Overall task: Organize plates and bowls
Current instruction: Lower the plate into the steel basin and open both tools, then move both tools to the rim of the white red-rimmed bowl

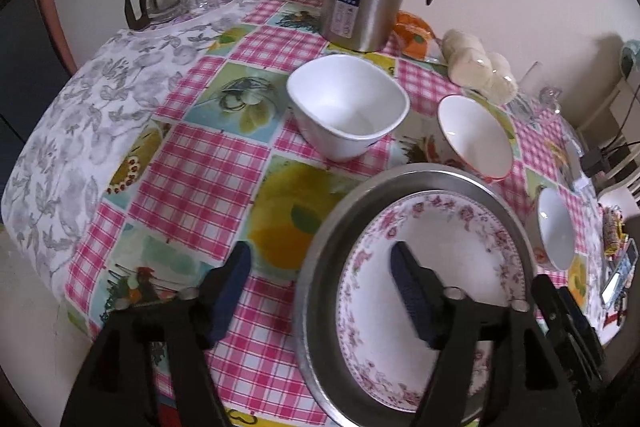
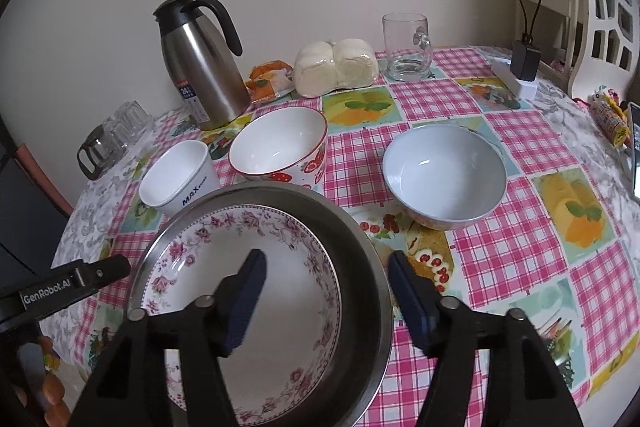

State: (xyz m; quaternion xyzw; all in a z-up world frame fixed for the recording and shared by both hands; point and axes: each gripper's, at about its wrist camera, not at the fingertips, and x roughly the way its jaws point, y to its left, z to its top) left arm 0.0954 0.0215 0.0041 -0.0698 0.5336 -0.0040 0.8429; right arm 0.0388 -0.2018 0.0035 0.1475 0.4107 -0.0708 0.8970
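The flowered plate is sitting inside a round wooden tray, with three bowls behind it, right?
Not wooden: the right wrist view shows the white plate with pink flowers lying in a round metal tray. Three white bowls do stand behind it.

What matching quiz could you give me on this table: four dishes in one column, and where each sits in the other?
1. floral plate
2. strawberry bowl
3. square white cup
4. glass mug

A. far side, by the wrapped buns
B. inside the metal pan
C. in front of the steel jug
D. left of the strawberry bowl

Pairs: 1-B, 2-C, 3-D, 4-A
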